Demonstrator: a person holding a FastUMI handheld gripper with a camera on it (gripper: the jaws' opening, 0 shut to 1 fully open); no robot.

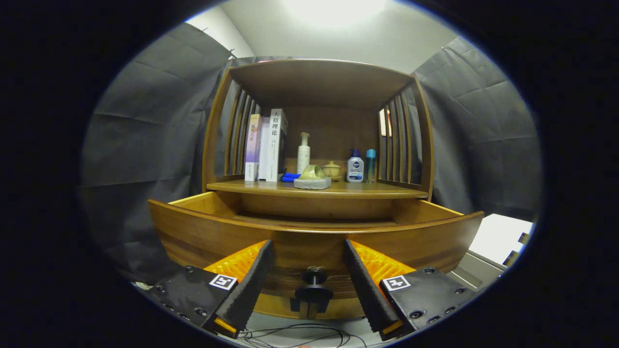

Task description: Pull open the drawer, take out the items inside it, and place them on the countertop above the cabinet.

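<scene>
Currently the gripper (309, 270) holds its jaws apart, straddling the knob (314, 284) of the pulled-out drawer (203, 232), not clamping it.

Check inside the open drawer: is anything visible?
The drawer stands pulled out, but its front panel hides the interior; no contents visible. The hand-held gripper is open, fingers flanking the knob.

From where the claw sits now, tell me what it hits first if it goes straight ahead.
The claw is open, and the dark knob on the pulled-out drawer front sits between its fingers. It would likely meet that knob first, then the wooden front behind it, though depth is hard to judge.
</scene>
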